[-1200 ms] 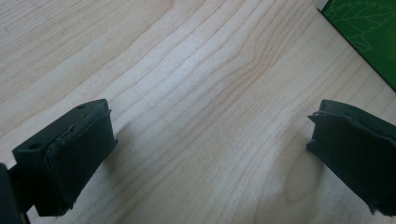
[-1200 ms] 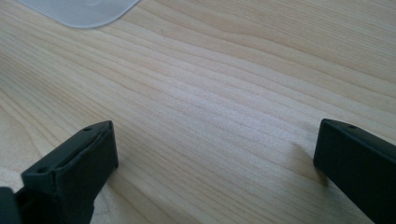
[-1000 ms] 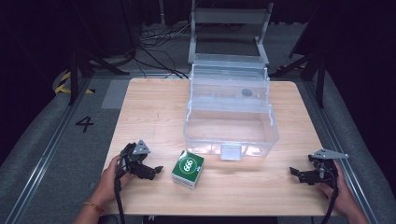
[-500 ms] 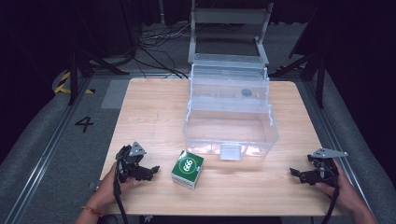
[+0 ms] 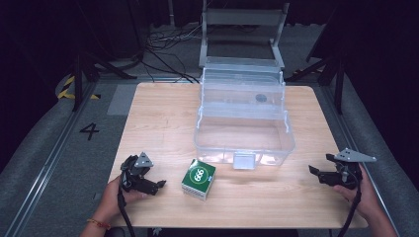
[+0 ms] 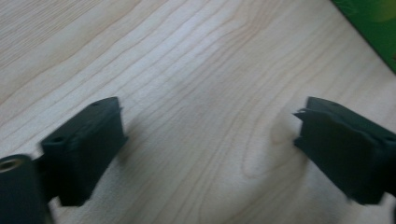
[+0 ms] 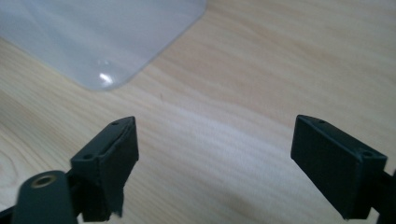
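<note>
Resting on a pale wooden table (image 5: 163, 113) amid dark surroundings, both tools, closing slightly, hold nothing.

Left tool (image 5: 157, 186) sat low in the left hand (image 5: 118, 195), jaws just closing slightly, nothing between; right tool (image 5: 316, 171) likewise, held in the right hand (image 5: 363, 195).
</note>
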The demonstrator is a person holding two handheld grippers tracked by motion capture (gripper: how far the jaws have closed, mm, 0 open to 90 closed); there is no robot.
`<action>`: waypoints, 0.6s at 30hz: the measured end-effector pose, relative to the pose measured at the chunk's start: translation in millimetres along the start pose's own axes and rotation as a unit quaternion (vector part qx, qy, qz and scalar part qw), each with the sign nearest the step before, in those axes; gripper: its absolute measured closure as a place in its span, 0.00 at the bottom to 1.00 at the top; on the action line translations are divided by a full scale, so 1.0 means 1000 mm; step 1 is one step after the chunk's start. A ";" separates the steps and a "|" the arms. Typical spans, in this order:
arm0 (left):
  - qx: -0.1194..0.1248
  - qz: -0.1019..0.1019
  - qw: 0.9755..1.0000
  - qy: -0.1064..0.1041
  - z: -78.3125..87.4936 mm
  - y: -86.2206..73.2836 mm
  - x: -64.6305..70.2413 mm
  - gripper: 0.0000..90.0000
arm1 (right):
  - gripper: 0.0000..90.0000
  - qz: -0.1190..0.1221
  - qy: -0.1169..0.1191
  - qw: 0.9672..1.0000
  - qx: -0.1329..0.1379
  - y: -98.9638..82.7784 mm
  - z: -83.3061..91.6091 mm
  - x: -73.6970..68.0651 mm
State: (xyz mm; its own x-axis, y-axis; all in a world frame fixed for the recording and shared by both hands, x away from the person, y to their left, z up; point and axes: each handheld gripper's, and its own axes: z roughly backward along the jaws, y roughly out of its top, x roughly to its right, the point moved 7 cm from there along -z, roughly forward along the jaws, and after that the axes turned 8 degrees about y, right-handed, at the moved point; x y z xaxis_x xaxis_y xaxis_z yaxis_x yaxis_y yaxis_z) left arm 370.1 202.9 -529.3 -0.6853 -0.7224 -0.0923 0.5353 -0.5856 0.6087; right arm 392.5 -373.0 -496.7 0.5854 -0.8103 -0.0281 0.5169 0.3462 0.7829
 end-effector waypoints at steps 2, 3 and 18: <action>0.006 -0.004 1.000 -0.028 0.004 0.001 0.004 0.18 | 0.19 0.003 0.001 1.000 0.016 0.015 0.004 -0.003; 0.011 -0.008 0.999 -0.034 0.007 0.002 0.006 0.18 | 0.19 0.005 0.004 1.000 0.023 0.021 0.005 -0.004; 0.046 -0.076 0.993 -0.080 0.037 0.041 0.070 0.17 | 0.24 0.042 0.017 0.997 0.055 0.088 -0.008 -0.030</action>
State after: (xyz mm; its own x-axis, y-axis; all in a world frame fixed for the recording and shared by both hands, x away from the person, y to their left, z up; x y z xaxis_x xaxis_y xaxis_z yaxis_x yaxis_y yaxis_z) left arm 325.5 142.3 -481.7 -0.8282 -0.5566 -0.0659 0.3777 -0.6412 0.6680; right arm 425.4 -314.2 -432.1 0.6457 -0.7633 0.0209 0.3938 0.3563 0.8473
